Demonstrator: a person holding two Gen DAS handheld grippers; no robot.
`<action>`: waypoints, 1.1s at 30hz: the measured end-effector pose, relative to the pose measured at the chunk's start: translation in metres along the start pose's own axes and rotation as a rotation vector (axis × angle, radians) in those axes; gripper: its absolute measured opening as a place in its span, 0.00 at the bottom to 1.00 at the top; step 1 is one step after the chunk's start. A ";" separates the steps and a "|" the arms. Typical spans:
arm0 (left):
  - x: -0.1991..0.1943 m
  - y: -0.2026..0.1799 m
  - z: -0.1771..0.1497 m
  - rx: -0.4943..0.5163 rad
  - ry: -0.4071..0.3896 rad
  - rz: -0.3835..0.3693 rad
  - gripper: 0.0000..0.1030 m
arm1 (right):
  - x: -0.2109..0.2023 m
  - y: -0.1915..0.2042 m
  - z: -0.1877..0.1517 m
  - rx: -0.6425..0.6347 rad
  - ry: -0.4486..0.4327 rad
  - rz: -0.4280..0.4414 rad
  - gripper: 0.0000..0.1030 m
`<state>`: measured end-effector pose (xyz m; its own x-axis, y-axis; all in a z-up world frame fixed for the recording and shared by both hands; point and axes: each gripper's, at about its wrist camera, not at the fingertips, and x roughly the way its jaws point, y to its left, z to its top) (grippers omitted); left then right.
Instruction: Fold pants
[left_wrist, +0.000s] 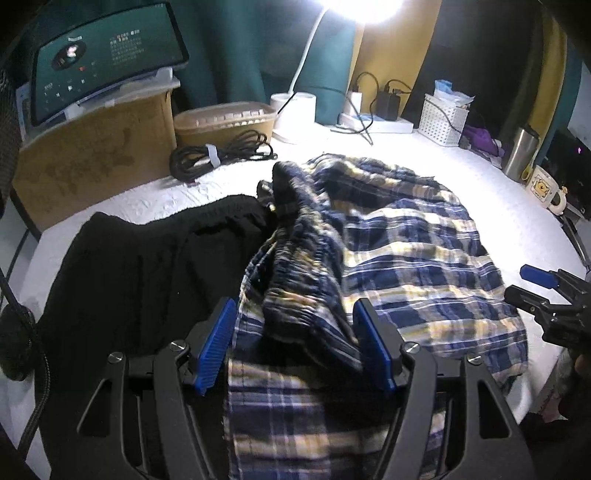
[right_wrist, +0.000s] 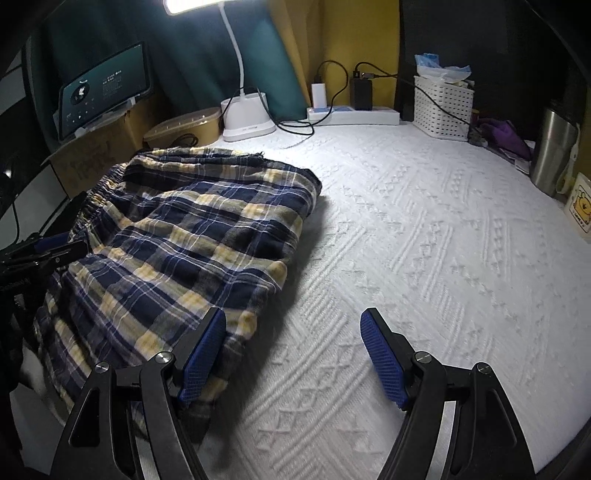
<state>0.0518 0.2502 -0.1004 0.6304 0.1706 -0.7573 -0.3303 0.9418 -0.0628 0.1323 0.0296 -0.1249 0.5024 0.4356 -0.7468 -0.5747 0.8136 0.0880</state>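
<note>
Plaid pants (left_wrist: 399, 243) in navy, yellow and white lie crumpled on the white textured table cover (right_wrist: 406, 240), with the gathered waistband (left_wrist: 306, 266) bunched into a ridge. My left gripper (left_wrist: 295, 306) hangs open over that ridge; the cloth runs between its blue pads (left_wrist: 218, 343), which do not press on it. My right gripper (right_wrist: 294, 314) is open over the bare cover, its left finger (right_wrist: 203, 354) overlapping the near right edge of the pants (right_wrist: 192, 236). Each gripper shows at the edge of the other's view: the right gripper (left_wrist: 524, 286) and the left gripper (right_wrist: 62, 243).
A black garment (left_wrist: 147, 266) lies left of the pants. Along the back stand a tablet (left_wrist: 107, 66) on a cardboard box (left_wrist: 99, 158), a cable coil (left_wrist: 221, 151), a tan container (left_wrist: 225, 122), a lamp base (right_wrist: 247, 114), a power strip (right_wrist: 354, 114) and a white basket (right_wrist: 441, 107). A steel tumbler (right_wrist: 554, 147) and a mug (left_wrist: 546, 188) stand at the right.
</note>
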 end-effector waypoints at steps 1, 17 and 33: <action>-0.004 -0.003 -0.001 0.000 -0.008 -0.001 0.65 | -0.003 -0.001 -0.001 0.002 -0.005 -0.001 0.74; -0.031 -0.065 -0.011 0.085 -0.044 -0.090 0.65 | -0.053 -0.029 -0.029 0.045 -0.076 -0.041 0.74; -0.074 -0.126 0.001 0.133 -0.157 -0.214 0.65 | -0.127 -0.069 -0.040 0.109 -0.205 -0.146 0.74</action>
<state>0.0473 0.1192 -0.0356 0.7801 -0.0035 -0.6257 -0.0896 0.9891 -0.1172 0.0822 -0.0979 -0.0624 0.7014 0.3704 -0.6090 -0.4194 0.9053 0.0675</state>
